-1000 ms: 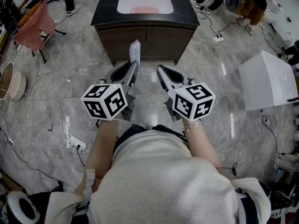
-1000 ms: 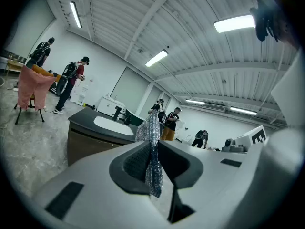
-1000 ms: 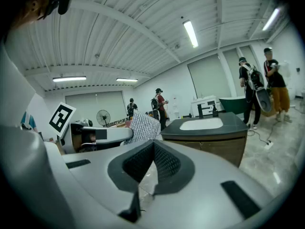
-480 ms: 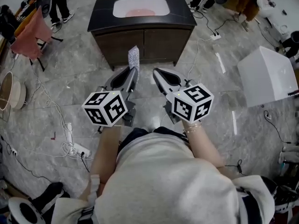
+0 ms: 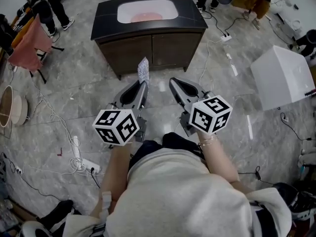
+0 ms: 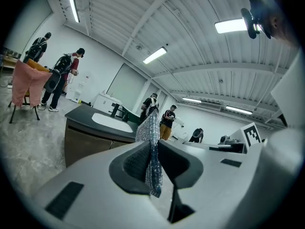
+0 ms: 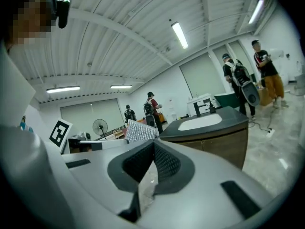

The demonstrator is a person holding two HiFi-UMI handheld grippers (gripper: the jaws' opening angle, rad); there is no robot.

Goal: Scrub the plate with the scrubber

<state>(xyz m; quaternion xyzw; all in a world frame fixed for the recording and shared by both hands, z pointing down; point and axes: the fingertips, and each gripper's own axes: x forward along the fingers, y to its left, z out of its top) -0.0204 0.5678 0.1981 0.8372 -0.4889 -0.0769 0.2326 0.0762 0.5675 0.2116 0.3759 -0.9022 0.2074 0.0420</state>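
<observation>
Head view: the left gripper (image 5: 142, 84) points toward a dark cabinet, and the scrubber (image 5: 143, 69), a silvery mesh piece, stands up out of its fingertips. The right gripper (image 5: 173, 82) is just beside it, its fingers closed to a narrow point with nothing showing between them. Both are held above the grey floor (image 5: 74, 93), apart from the cabinet. The cabinet's black surface (image 5: 106, 19) holds a white sink basin (image 5: 129, 9). A pinkish shape (image 5: 146, 17) lies in the basin; whether it is the plate cannot be told from here.

Left gripper view: the two dark fingers (image 6: 135, 163) are shut on the scrubber, which runs upright between the pads. Its glittering top rises above the fingertips and its lower edge hangs below them. The cabinet and basin stand beyond, to the left.

Right gripper view: the ribbed fingers (image 7: 164, 163) meet at their tips, with nothing between them. The scrubber's top shows just past them on the left. The basin lies further off on the right, its inside hidden at this angle.
</observation>
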